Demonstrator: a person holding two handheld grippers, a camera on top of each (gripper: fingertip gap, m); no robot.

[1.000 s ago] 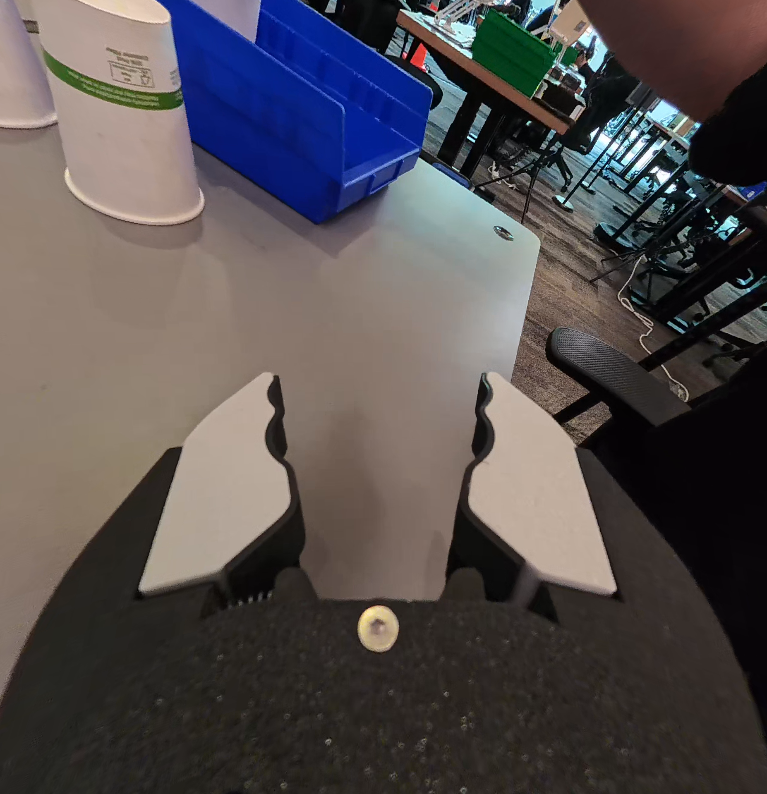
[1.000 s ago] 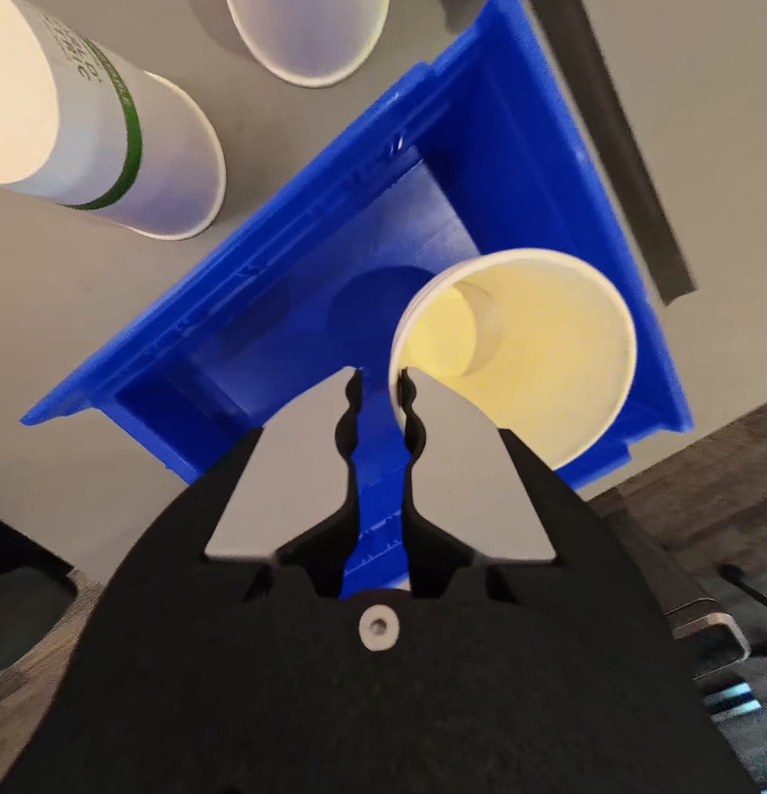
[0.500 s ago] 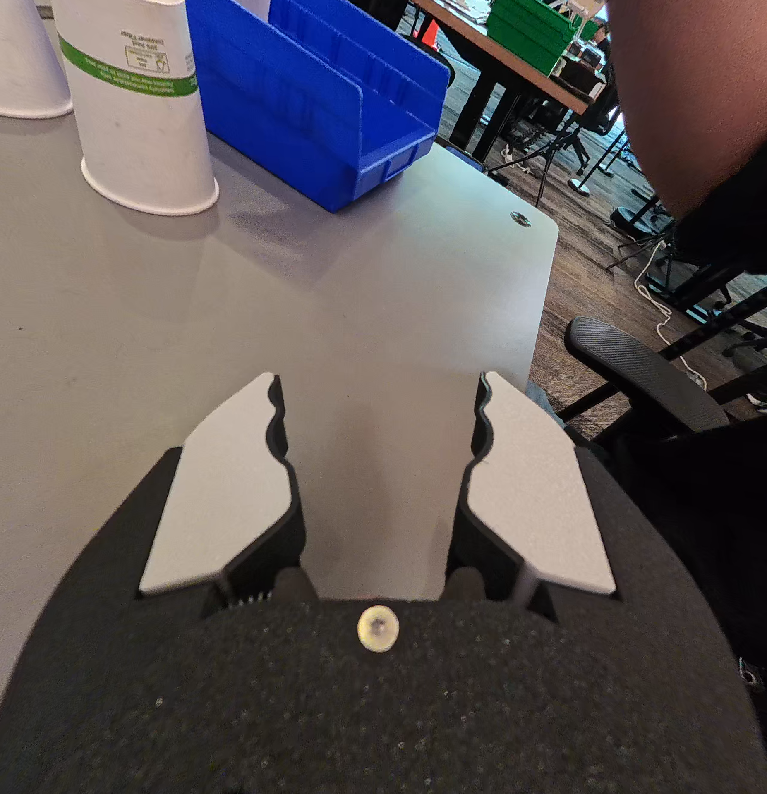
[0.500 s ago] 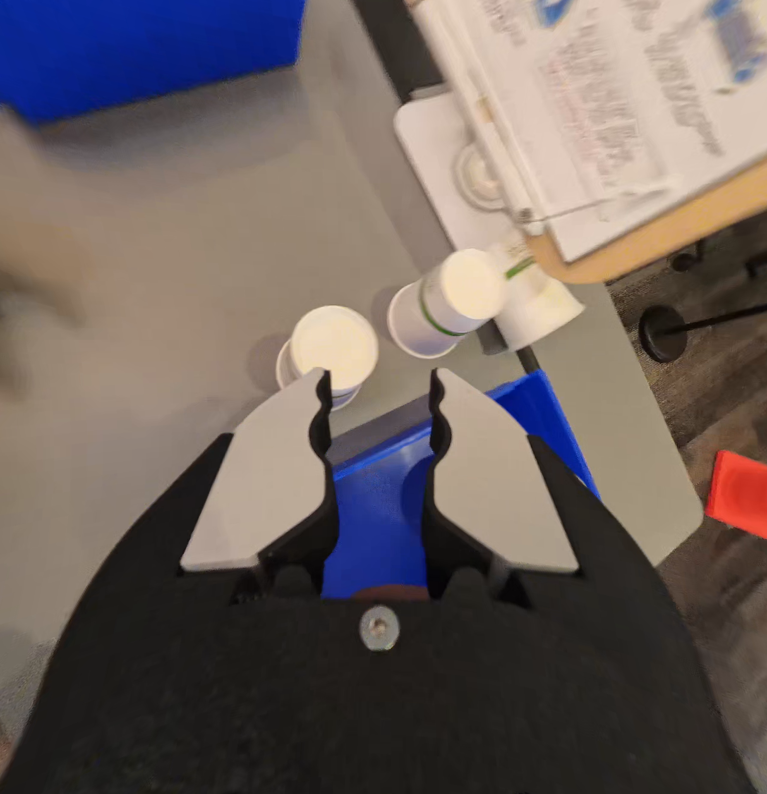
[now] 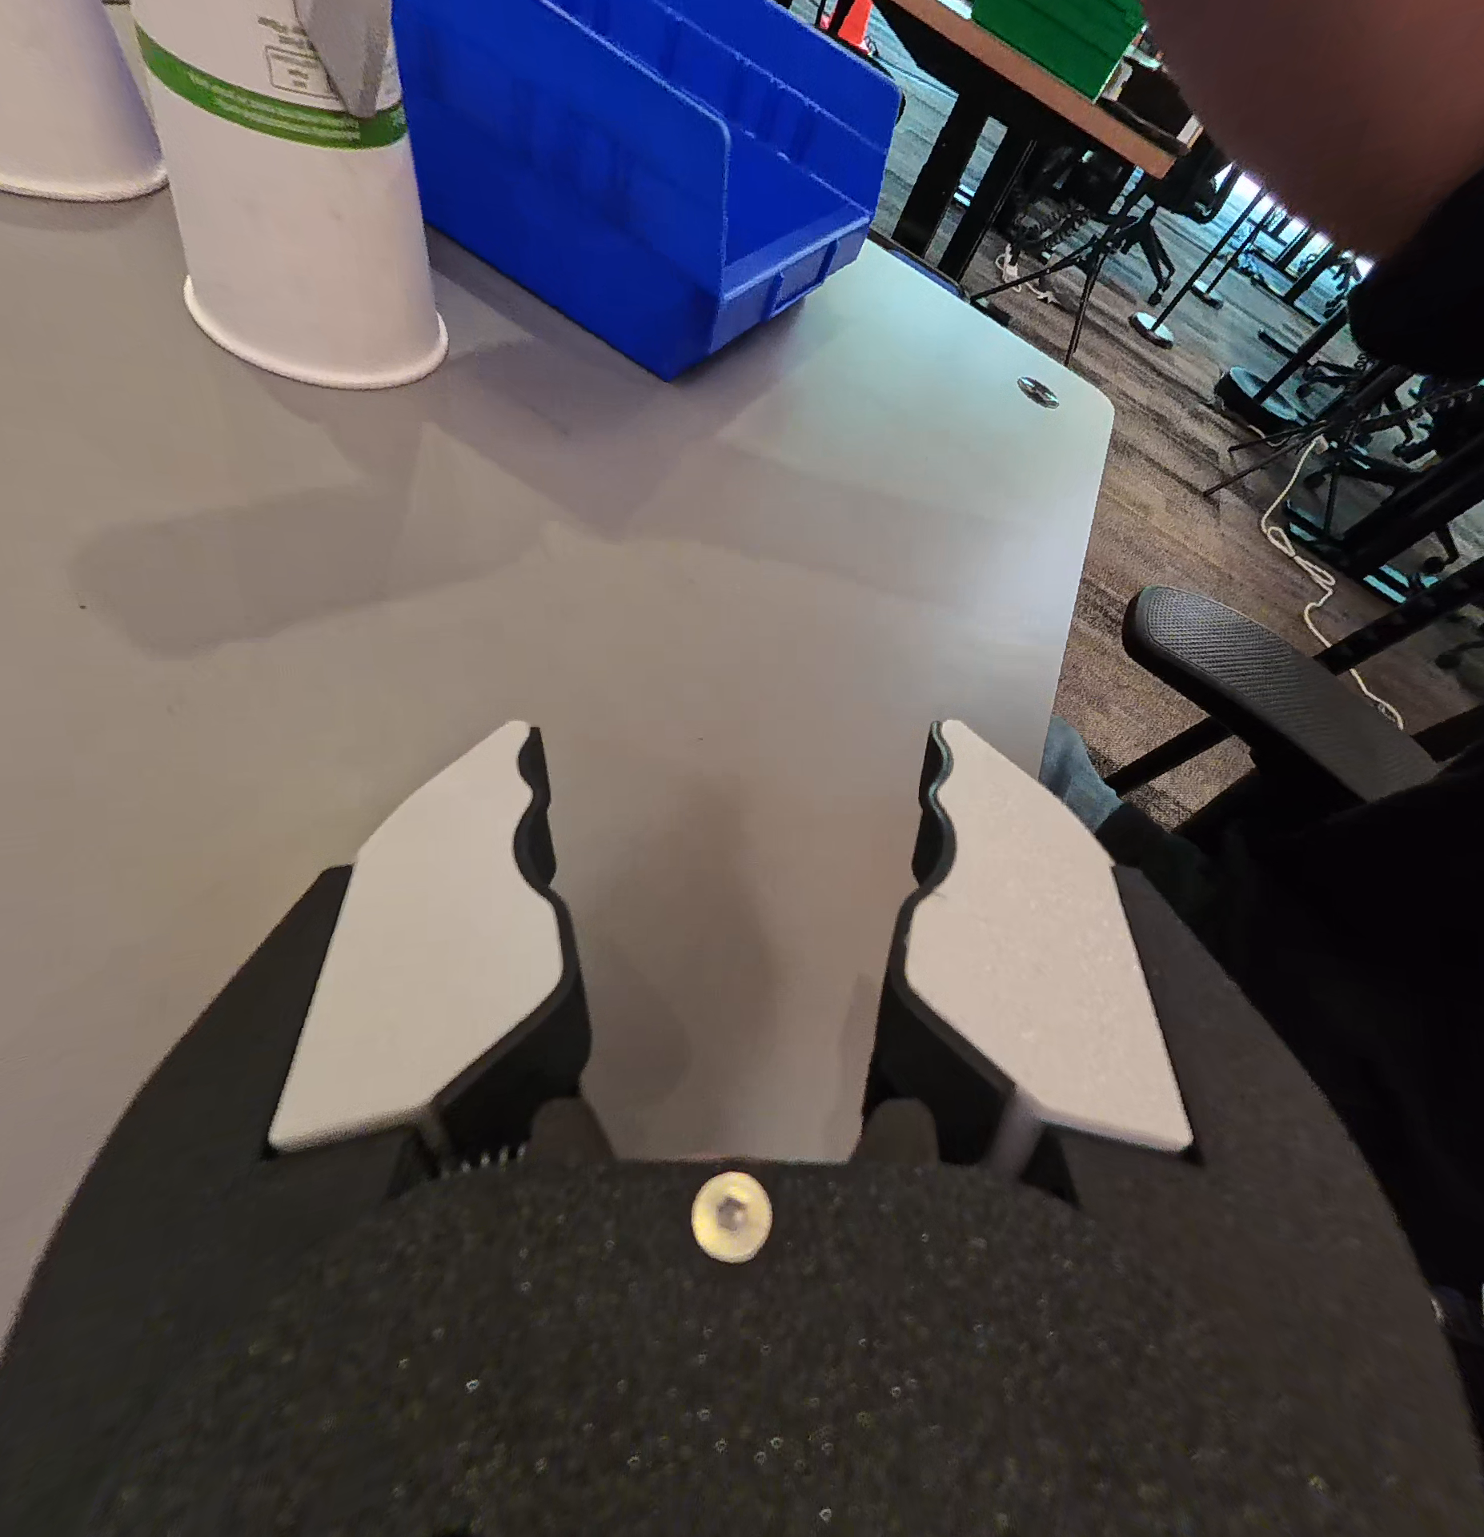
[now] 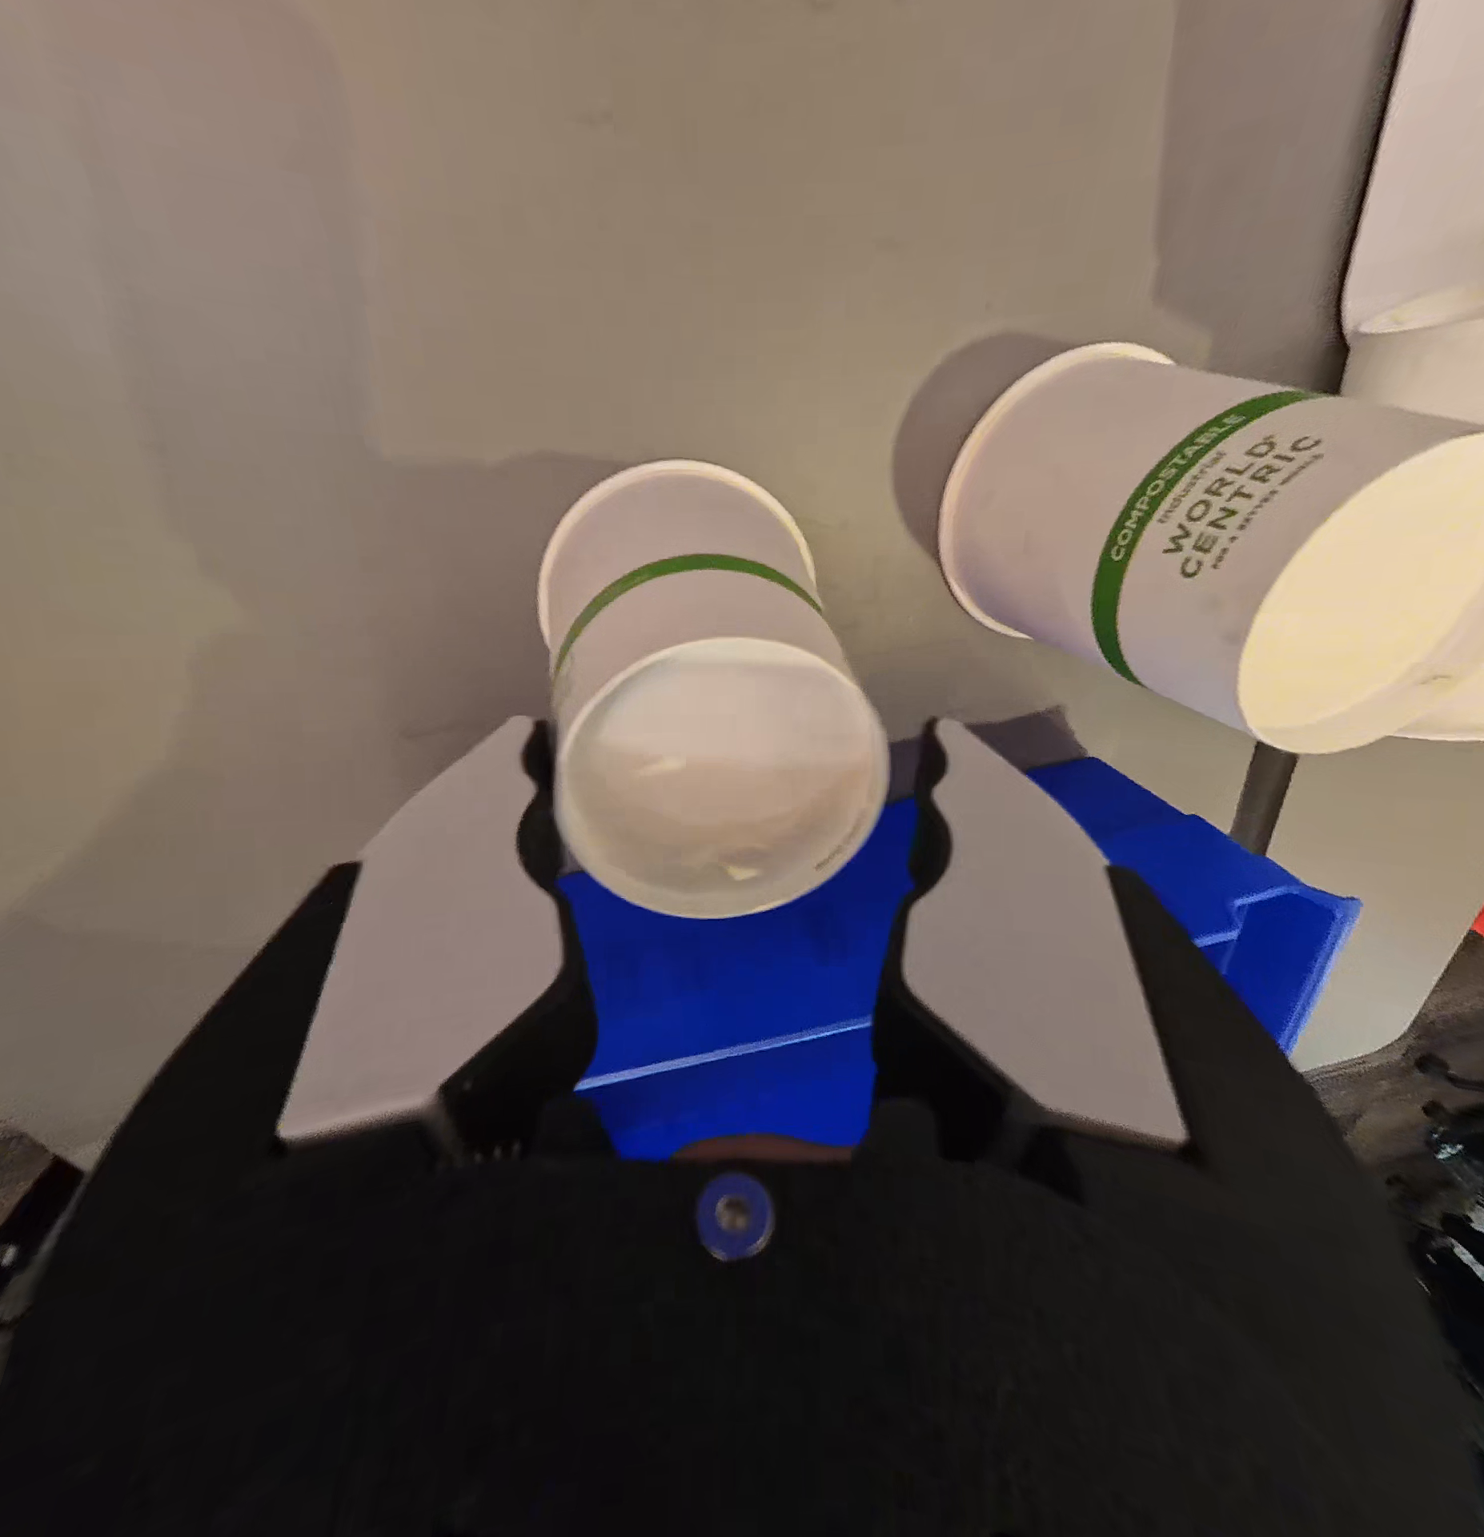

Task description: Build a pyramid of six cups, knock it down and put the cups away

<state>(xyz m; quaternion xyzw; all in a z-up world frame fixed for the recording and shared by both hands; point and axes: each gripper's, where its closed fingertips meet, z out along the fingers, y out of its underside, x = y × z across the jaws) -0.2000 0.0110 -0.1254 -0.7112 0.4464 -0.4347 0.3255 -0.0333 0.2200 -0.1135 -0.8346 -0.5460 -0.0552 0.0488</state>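
The left tongs (image 5: 730, 732) hang low over the grey worktop (image 5: 722, 532) with their jaws wide apart and nothing between them. Farther on, an upside-down white paper cup with a green band (image 5: 306, 241) stands on the worktop just beside a blue bin (image 5: 639, 191); another white cup (image 5: 48, 108) stands to its left. A black chair armrest (image 5: 1271, 690) shows off the worktop's right edge. The right tongs (image 6: 730, 732) point down from above, jaws apart, around the base of the nearest banded cup (image 6: 705, 707); whether the fingers touch it cannot be told. The blue bin (image 6: 722, 1006) lies below the tongs. A second banded cup (image 6: 1221, 549) stands upside down to the right.
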